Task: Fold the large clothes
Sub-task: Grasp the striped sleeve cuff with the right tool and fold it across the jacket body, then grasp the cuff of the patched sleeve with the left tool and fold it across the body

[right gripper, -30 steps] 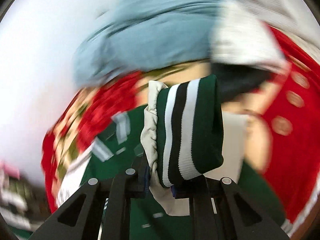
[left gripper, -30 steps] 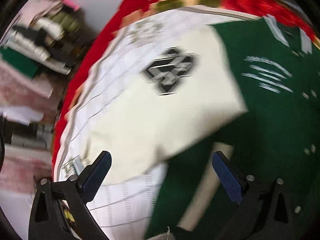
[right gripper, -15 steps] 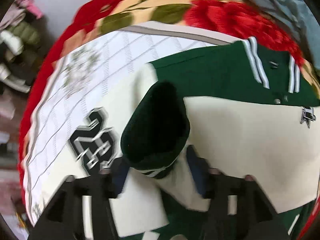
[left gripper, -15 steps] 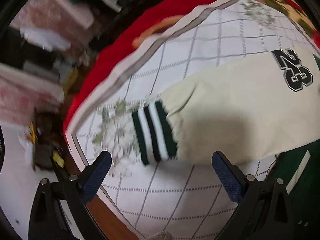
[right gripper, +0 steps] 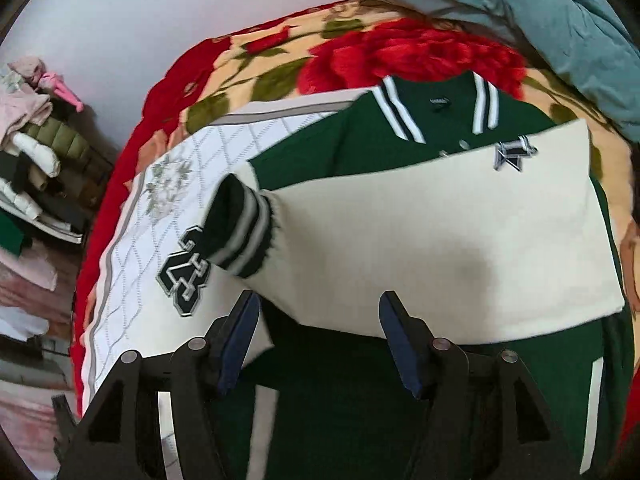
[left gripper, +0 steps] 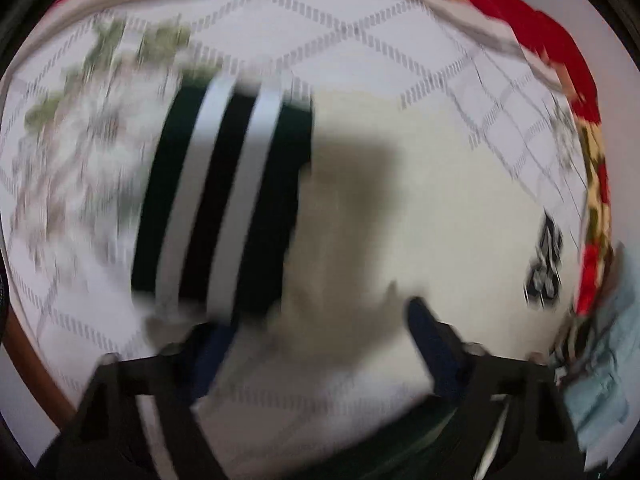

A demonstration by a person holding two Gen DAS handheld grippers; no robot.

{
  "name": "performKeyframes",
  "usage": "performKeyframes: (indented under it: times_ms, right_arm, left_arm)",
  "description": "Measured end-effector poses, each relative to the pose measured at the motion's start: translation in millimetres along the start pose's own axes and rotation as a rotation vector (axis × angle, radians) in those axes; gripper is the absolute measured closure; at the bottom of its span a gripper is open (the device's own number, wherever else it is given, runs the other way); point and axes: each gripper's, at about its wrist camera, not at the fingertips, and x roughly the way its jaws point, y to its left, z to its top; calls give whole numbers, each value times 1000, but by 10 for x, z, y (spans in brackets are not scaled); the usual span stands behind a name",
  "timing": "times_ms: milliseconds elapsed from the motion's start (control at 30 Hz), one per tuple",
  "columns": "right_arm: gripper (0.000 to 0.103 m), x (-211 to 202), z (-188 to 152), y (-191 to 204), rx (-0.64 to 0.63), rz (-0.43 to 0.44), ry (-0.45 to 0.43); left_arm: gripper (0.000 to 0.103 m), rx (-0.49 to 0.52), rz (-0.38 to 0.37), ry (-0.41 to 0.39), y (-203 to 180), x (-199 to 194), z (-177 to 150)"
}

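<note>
A bed under a red floral blanket is carrying a white quilted cover, and a green varsity jacket with cream sleeves is lying flat on top — collar toward the far side. The right sleeve is now lying folded across the jacket's chest, its striped cuff resting near the "23" patch. A second ago the right hand-held gripper was pinching that cuff; its jaws have opened and it is hovering spread, nothing between them. So one sleeve fold looks done.

In the left wrist view, the left hand-held gripper is dropping over the other sleeve, which is stretching out sideways on the cover. Its jaws have just been closing from full spread, straddling cream fabric beside that sleeve's striped cuff — probably the start of the matching fold.

This view is heavily blurred, so I cannot tell whether the pads are already pressing the cloth. The jacket's hem is cut off behind the gripper frames. A grey-blue garment and stacked clothes are sitting at the edges.
</note>
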Motion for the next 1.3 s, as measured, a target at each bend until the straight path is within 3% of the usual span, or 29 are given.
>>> performKeyframes:
  times_ms: [67, 133, 267, 400, 500, 600, 667, 700, 800, 900, 1000, 1100, 1300]
  right_arm:
    - [38, 17, -8, -49, 10, -9, 15]
    - [38, 68, -16, -41, 2, -24, 28]
    - [37, 232, 24, 81, -6, -10, 62]
    - [37, 503, 182, 323, 22, 90, 99]
    - [37, 810, 307, 513, 51, 137, 121]
    - [37, 1375, 378, 749, 63, 164, 247]
    - [36, 1498, 372, 822, 33, 144, 272]
    - [36, 1488, 374, 836, 17, 141, 270]
    - [36, 1230, 350, 744, 11, 170, 234]
    - [36, 981, 308, 621, 14, 163, 197]
    - [36, 729, 230, 522, -13, 110, 145]
    - [36, 603, 202, 469, -27, 69, 114]
    - [36, 574, 138, 306, 30, 10, 102]
  left_arm:
    - [46, 29, 70, -67, -124, 25, 150]
    - [76, 97, 142, -147, -254, 20, 326]
    - [82, 174, 164, -228, -436, -57, 749]
    - [83, 234, 139, -305, -690, -179, 1403]
    - [82, 293, 112, -275, -668, -148, 1765]
    - [78, 300, 96, -239, -616, -142, 1996]
    - [77, 272, 41, -219, -544, -237, 1875]
    - [71, 259, 6, -205, -476, -292, 1815]
    - [21, 222, -67, -200, -202, -462, 1480]
    - [20, 192, -106, -177, -84, -445, 1232]
    - [21, 137, -140, -125, -36, -184, 1190]
    - [21, 89, -158, -131, -119, 17, 1199]
    - [22, 119, 30, -316, -463, 99, 1434]
